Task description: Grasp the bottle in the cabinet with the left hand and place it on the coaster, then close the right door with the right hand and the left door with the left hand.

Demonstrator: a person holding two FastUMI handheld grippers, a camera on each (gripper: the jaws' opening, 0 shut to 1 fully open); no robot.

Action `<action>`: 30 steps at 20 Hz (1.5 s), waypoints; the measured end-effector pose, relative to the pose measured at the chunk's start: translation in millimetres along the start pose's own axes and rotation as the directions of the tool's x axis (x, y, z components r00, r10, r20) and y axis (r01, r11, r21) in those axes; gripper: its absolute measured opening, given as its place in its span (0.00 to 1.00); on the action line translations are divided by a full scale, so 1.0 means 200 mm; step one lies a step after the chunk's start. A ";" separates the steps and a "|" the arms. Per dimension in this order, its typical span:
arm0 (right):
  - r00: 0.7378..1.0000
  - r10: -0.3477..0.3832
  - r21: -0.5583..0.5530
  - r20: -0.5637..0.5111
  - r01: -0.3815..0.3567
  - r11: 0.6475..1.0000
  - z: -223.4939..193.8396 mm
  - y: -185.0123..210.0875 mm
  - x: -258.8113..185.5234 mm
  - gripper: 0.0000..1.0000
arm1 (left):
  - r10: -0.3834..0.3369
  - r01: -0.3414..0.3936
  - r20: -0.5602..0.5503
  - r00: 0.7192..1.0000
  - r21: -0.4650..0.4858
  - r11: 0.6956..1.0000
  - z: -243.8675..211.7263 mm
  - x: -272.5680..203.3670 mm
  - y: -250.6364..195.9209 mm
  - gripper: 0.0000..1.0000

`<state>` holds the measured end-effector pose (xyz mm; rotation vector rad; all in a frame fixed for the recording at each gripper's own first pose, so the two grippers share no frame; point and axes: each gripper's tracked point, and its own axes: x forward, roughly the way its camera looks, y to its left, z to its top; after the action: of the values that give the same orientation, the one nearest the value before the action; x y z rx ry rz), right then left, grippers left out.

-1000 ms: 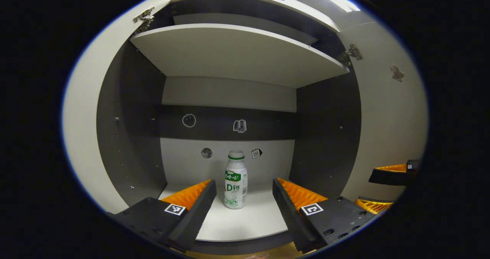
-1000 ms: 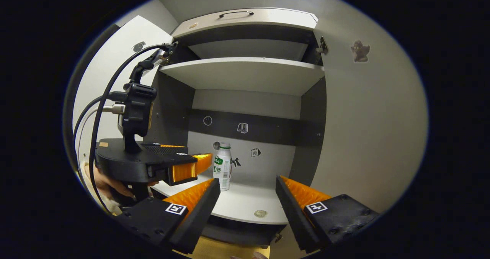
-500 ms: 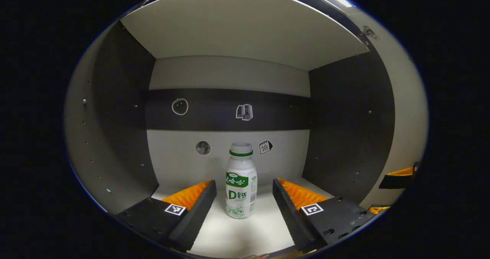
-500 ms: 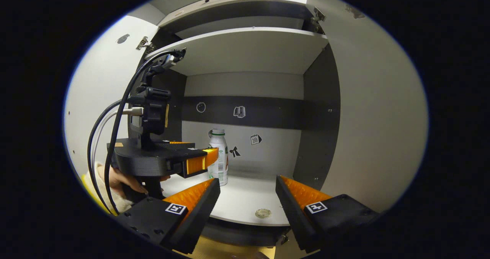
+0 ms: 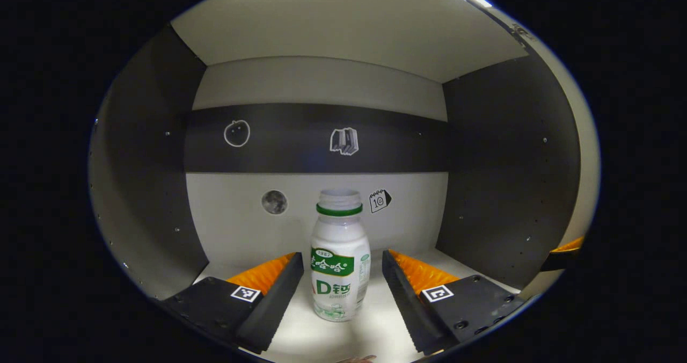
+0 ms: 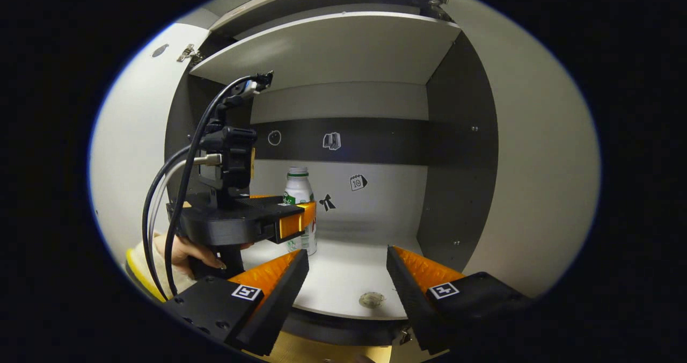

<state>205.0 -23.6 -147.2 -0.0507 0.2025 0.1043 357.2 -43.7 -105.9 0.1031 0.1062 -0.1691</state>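
here the upright bottle stands dead ahead between the left gripper's wide jaws, untouched, near the shelf's back edge.

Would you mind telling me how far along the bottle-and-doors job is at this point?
Nothing is finished. In hand: the open left gripper straddles the upright bottle on the cabinet shelf, without gripping it. Left: grasping it, placing it on the coaster, closing both doors; the right door stands open, the right gripper open.
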 end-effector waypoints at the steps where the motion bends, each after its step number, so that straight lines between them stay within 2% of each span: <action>1: 1.000 -0.001 0.002 -0.006 0.001 1.000 -0.01 -0.01 0.01 0.97 | 0.003 -0.003 -0.002 1.000 0.005 1.000 -0.01 0.02 0.00 0.93; 9: 0.999 -0.017 0.016 -0.040 0.018 1.000 -0.08 -0.06 0.09 0.97 | 0.005 -0.005 0.016 1.000 0.033 0.999 -0.02 0.14 0.00 0.93; 11: 0.999 -0.025 0.015 -0.038 0.025 1.000 -0.07 -0.08 0.09 0.97 | 0.000 0.000 0.022 1.000 0.021 1.000 -0.01 0.14 0.00 0.76; 13: 0.999 -0.023 0.020 -0.034 0.024 1.000 -0.06 -0.08 0.08 0.97 | -0.039 0.040 0.031 0.999 -0.017 0.999 0.01 0.12 -0.06 0.72; 17: 1.000 -0.010 0.023 -0.006 0.010 1.000 0.00 -0.05 0.01 0.97 | -0.022 0.022 0.050 0.999 0.000 1.000 0.09 -0.02 -0.02 0.71; 23: 0.999 0.017 0.001 0.039 -0.017 1.000 0.12 0.07 -0.19 0.97 | 0.011 -0.012 0.113 0.994 0.008 1.000 0.25 -0.37 0.04 0.70; 30: 0.995 0.057 -0.034 0.079 -0.054 0.998 0.20 0.25 -0.44 0.97 | 0.005 -0.003 0.119 0.993 -0.024 1.000 0.26 -0.73 0.05 0.71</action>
<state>121.4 19.8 -92.5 -0.0729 0.1225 0.1648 219.9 -15.6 -37.5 0.0693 -0.0109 -0.1695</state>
